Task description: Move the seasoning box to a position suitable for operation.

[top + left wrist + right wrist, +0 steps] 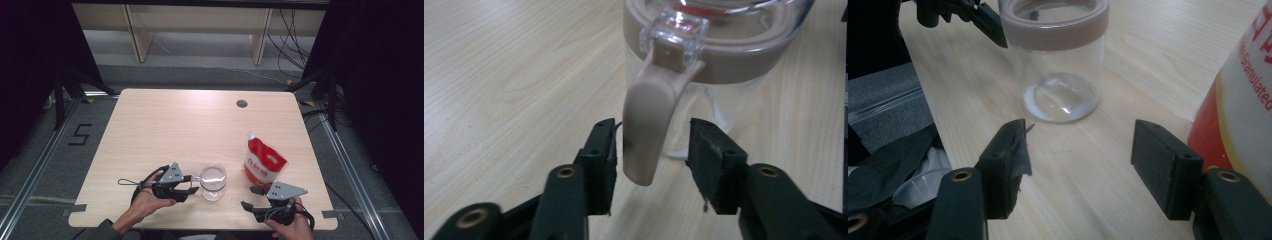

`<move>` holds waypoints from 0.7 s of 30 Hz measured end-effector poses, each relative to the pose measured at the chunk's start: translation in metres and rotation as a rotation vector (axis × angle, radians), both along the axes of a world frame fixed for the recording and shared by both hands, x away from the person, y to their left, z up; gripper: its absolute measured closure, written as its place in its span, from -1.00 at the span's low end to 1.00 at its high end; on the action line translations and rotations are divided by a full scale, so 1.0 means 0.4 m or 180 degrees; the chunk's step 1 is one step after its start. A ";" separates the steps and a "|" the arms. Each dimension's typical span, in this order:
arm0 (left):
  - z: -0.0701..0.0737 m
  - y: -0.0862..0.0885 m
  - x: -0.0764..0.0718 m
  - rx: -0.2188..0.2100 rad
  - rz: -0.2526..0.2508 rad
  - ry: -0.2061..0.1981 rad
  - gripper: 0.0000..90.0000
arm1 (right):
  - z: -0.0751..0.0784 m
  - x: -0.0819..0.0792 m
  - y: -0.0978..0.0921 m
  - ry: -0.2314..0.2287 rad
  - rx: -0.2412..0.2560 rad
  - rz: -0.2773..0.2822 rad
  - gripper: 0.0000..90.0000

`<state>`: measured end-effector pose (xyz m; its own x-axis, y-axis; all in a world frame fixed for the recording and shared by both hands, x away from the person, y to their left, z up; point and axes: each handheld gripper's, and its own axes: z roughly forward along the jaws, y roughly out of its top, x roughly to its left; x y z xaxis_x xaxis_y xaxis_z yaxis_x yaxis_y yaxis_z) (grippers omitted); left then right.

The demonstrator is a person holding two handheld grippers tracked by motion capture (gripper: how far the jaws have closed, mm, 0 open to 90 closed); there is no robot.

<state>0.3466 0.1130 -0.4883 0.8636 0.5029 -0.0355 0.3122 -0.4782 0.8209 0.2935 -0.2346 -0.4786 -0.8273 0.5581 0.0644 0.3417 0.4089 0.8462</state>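
on the pale wooden table (165,125), near its front edge, stands a clear glass jar with a beige rim band and a beige curved handle (646,132), and the left hand-held gripper (651,150) has its black jaws apart on either side of that handle, close to it but not pressing it. the right hand-held gripper (1078,150) hangs low over the table with its jaws spread wide and holding nothing, the jar ahead of it and a red and white stand-up pouch (264,164) just beside its right jaw.
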 end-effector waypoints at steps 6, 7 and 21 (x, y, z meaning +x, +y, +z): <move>0.022 0.007 -0.018 -0.0089 0.0181 0.0026 -0.14 | 0.000 0.000 0.001 -0.0037 -0.0047 -0.0006 -0.11; 0.028 0.010 -0.024 -0.0118 0.0167 -0.0009 -0.16 | 0.000 -0.003 0.002 -0.0007 -0.0056 -0.0024 -0.11; 0.057 0.031 -0.049 -0.0268 0.0190 0.0098 0.11 | -0.001 -0.001 0.001 0.0001 -0.0067 -0.0013 -0.13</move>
